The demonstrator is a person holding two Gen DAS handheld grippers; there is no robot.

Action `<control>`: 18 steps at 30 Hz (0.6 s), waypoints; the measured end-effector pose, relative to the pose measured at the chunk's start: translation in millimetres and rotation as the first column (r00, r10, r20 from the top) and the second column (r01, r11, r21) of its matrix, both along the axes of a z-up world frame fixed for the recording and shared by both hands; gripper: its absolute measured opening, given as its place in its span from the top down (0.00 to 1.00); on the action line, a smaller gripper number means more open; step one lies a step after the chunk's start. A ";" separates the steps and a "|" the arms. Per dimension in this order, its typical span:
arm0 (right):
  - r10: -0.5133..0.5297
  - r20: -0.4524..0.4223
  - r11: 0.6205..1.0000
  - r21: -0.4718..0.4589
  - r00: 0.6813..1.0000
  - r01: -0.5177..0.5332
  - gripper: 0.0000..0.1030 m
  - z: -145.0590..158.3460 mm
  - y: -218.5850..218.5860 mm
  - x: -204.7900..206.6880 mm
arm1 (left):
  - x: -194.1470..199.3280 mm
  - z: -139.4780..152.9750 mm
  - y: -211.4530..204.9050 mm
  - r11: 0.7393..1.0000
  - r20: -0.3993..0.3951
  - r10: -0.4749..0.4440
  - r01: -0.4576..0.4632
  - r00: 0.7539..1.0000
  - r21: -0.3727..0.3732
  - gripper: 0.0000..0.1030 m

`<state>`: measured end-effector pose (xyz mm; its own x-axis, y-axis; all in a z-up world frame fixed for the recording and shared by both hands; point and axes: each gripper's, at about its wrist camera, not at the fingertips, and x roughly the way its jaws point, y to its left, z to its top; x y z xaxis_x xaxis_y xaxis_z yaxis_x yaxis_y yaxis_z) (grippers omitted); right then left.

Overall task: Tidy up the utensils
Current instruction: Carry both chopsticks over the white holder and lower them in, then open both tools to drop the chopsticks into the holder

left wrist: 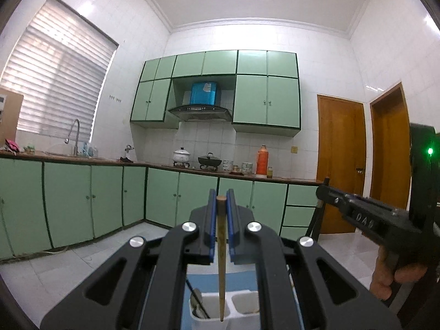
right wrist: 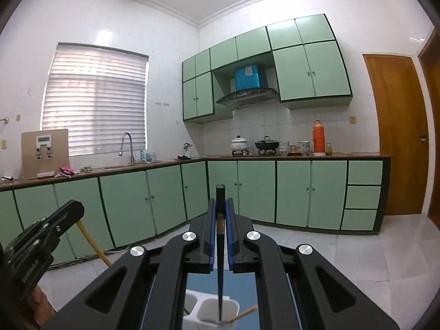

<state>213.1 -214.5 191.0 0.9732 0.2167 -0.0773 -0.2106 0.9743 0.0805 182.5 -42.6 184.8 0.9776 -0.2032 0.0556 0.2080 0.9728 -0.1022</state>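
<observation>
My left gripper (left wrist: 221, 195) is shut on a wooden chopstick (left wrist: 221, 250), held upright with its tip down in a white utensil holder (left wrist: 214, 316) that has a metal spoon (left wrist: 196, 299) in its left compartment. My right gripper (right wrist: 220, 203) is shut on a black chopstick (right wrist: 220, 261), its tip down in the white holder (right wrist: 211, 310). The wooden chopstick (right wrist: 92, 243) and the left gripper (right wrist: 46, 228) show at the left of the right wrist view. The right gripper (left wrist: 357, 209) shows at the right of the left wrist view.
The holder stands on a blue mat (right wrist: 202, 282). Beyond are green base cabinets (left wrist: 90, 192), a counter with a sink tap (left wrist: 75, 134), pots (left wrist: 209, 161) and an orange thermos (left wrist: 262, 161), and wooden doors (left wrist: 341, 162) at the right.
</observation>
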 end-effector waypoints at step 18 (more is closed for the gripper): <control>0.011 -0.127 1.000 0.028 0.992 -0.007 0.93 -64.4 -2.7 75.6 | 84.5 -37.3 -13.4 0.998 -0.091 0.009 -0.004 0.996 0.056 0.94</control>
